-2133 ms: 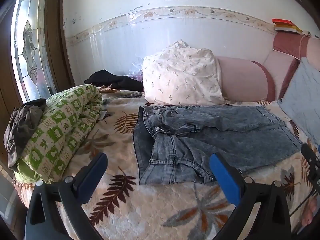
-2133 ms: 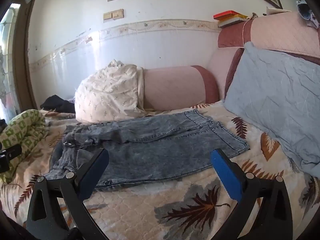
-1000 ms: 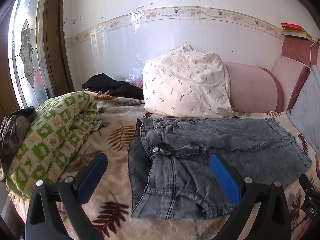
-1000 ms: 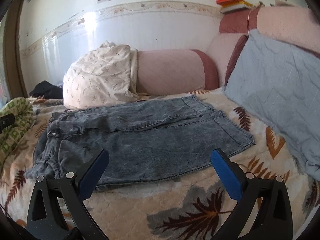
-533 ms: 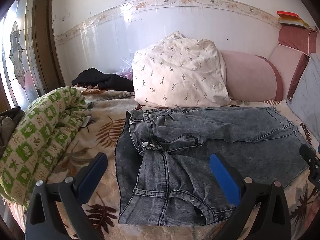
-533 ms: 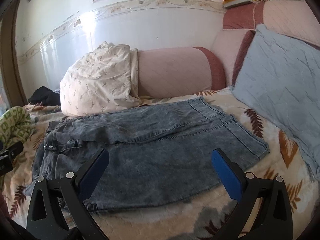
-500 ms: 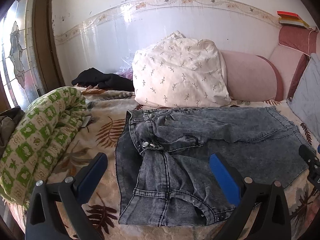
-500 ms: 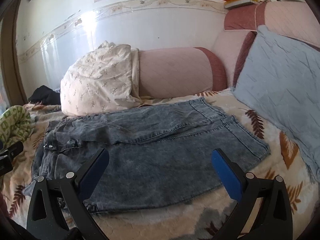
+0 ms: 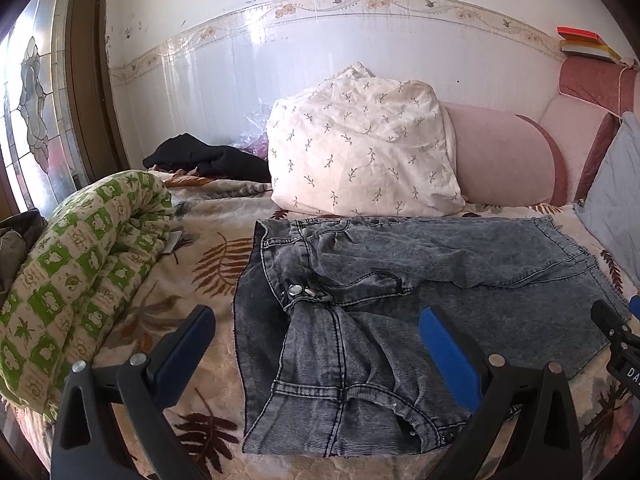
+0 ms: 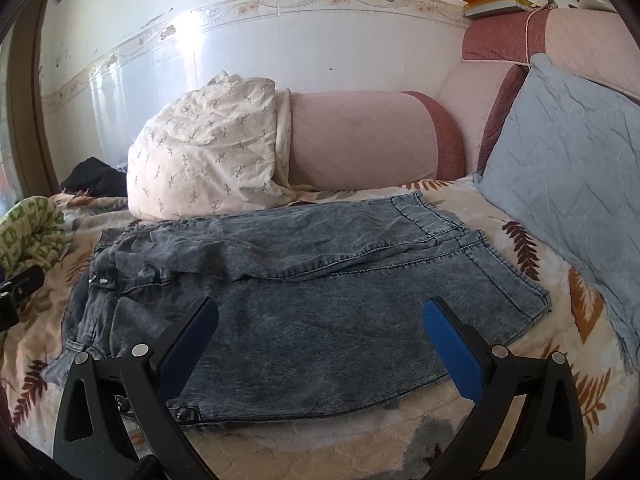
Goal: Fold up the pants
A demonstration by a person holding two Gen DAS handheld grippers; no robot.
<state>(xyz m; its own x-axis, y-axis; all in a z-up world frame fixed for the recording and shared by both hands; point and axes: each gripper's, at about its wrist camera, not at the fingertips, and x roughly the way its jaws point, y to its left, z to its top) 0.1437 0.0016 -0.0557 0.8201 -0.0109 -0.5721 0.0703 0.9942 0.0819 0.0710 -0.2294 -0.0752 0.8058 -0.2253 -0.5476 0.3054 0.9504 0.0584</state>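
Observation:
Grey-blue denim pants [image 9: 420, 280] lie on a leaf-patterned bedspread [image 9: 192, 280], waist to the left and leg hems to the right. The waist end is rumpled, with the fly snaps showing. My left gripper [image 9: 316, 344] hangs open just above the waist end, nothing between its blue pads. In the right wrist view the same pants [image 10: 320, 288] spread across the bed, one leg lying partly over the other. My right gripper [image 10: 320, 336] is open over the near leg, with nothing held.
A white floral pillow [image 9: 360, 160] and a pink bolster [image 9: 504, 164] stand behind the pants. A rolled green-and-white quilt [image 9: 72, 272] lies at the left, dark clothes [image 9: 208, 160] at the back. A blue-grey cushion [image 10: 572, 168] leans at the right.
Both grippers have come closer to the pants and lower over them. Both stay open, and the pants have not moved.

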